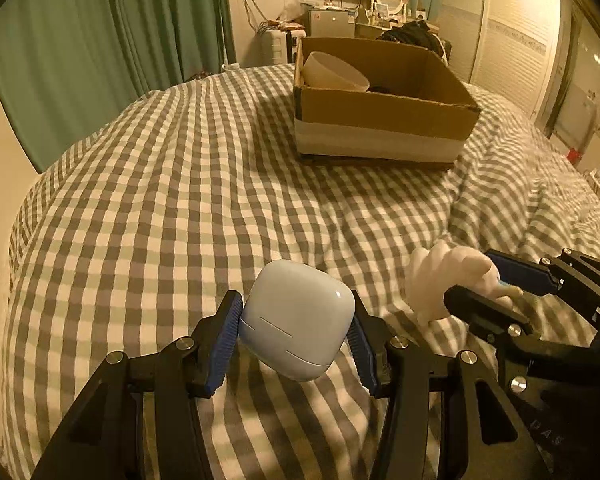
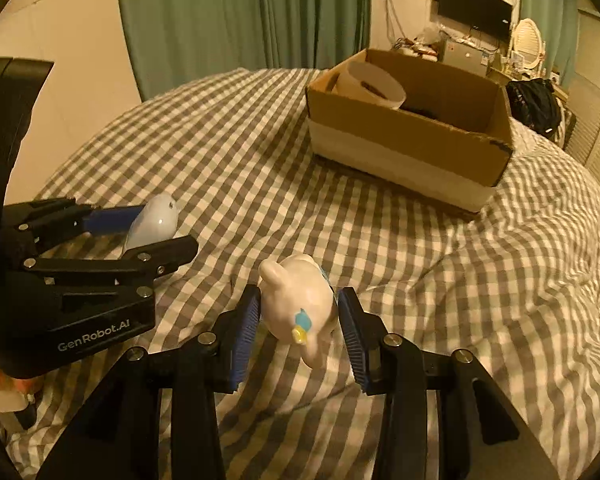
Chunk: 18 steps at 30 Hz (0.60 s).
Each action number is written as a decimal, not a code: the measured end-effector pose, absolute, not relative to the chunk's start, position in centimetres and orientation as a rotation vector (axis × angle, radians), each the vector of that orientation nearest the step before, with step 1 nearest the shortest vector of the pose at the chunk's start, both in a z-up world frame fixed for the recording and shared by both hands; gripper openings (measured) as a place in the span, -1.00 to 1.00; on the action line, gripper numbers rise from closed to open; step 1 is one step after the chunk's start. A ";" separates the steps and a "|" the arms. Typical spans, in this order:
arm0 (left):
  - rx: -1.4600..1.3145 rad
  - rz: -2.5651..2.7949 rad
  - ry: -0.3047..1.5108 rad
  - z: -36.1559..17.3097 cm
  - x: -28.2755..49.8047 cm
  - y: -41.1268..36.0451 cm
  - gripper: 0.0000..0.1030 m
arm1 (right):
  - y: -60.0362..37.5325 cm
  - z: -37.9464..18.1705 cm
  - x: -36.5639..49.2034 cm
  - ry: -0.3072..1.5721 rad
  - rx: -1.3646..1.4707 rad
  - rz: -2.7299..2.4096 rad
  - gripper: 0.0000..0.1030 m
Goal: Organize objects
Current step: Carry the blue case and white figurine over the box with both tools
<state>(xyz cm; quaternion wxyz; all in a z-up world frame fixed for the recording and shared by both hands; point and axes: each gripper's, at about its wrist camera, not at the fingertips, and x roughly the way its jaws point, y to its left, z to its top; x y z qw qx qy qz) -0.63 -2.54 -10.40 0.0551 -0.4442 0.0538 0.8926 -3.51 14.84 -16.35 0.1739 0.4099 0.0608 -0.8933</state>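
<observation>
Sitting clamped between left gripper (image 1: 296, 332) fingers (image 1: 224, 340): pale-blue case (image 1: 298, 320).

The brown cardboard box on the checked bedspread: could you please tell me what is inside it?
Inside the brown cardboard box, a white round bowl leans tilted in the far-left corner, with something dark beside it that I cannot identify. The near wall hides the floor.

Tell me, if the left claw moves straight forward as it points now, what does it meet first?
Likely the cardboard box, slightly right of its line. Until there, only checked bedding shows ahead. The left claw holds an earbud case. Depth is uncertain.
</observation>
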 end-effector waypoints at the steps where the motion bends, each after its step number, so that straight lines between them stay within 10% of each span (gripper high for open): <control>1: -1.345 2.710 0.165 -10.2 -0.4 -2.4 0.02 | 15.0 -16.1 -3.3 0.166 1.157 -2.539 -0.23; 18: -1.142 2.694 0.127 -2.0 -0.1 0.0 0.02 | 17.4 -5.3 0.1 0.195 0.860 -2.707 -0.23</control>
